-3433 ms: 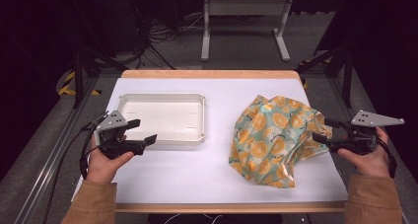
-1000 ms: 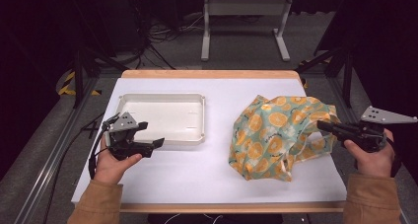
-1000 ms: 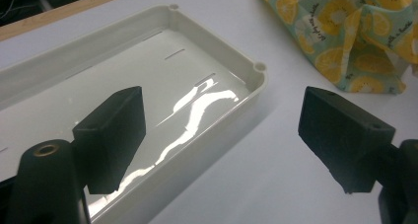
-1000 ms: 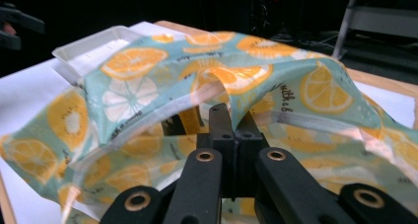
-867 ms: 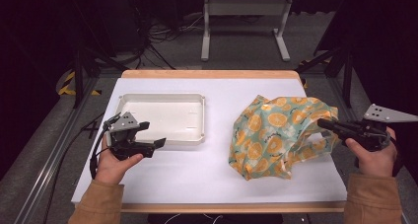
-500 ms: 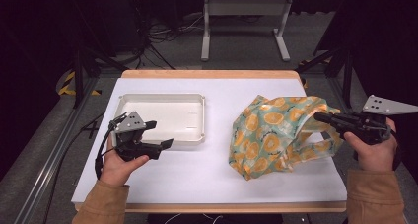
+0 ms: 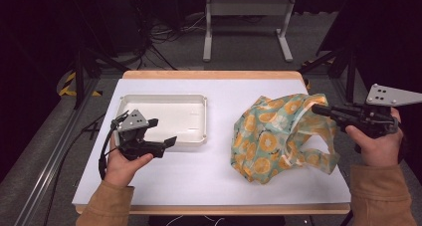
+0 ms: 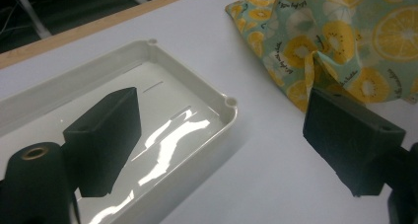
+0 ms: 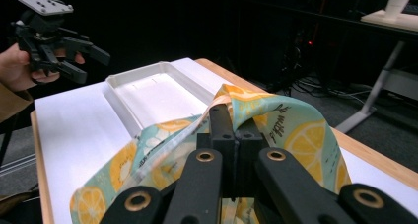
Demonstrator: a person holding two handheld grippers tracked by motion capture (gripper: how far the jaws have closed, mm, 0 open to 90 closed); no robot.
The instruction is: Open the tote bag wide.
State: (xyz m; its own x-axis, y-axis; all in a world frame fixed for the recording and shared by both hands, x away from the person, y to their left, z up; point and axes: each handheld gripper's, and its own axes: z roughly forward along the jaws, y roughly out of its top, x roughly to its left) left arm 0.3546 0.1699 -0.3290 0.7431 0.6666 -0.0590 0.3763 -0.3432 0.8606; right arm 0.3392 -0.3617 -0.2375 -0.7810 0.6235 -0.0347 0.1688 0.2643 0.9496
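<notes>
Pinching the bag's rim at its 2 o'clock edge, the right gripper lifts it off the table; the left gripper, jaws just widened and empty, hovers at the tray's 7 o'clock corner.

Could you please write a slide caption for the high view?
Right gripper pinches the rim of an orange-print bag; the open left gripper hovers by a white tray.

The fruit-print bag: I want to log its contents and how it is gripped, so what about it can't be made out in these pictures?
- Inside of the bag: its own folded cloth hides it in the high view.
- Grip spot: in the right gripper view the right gripper is shut on the bag's rim, the pinched part covered by the jaws.
- Small print on the cloth: blurred in the left gripper view.
- Bag's lower part: cut off by the right gripper view's bottom edge.
</notes>
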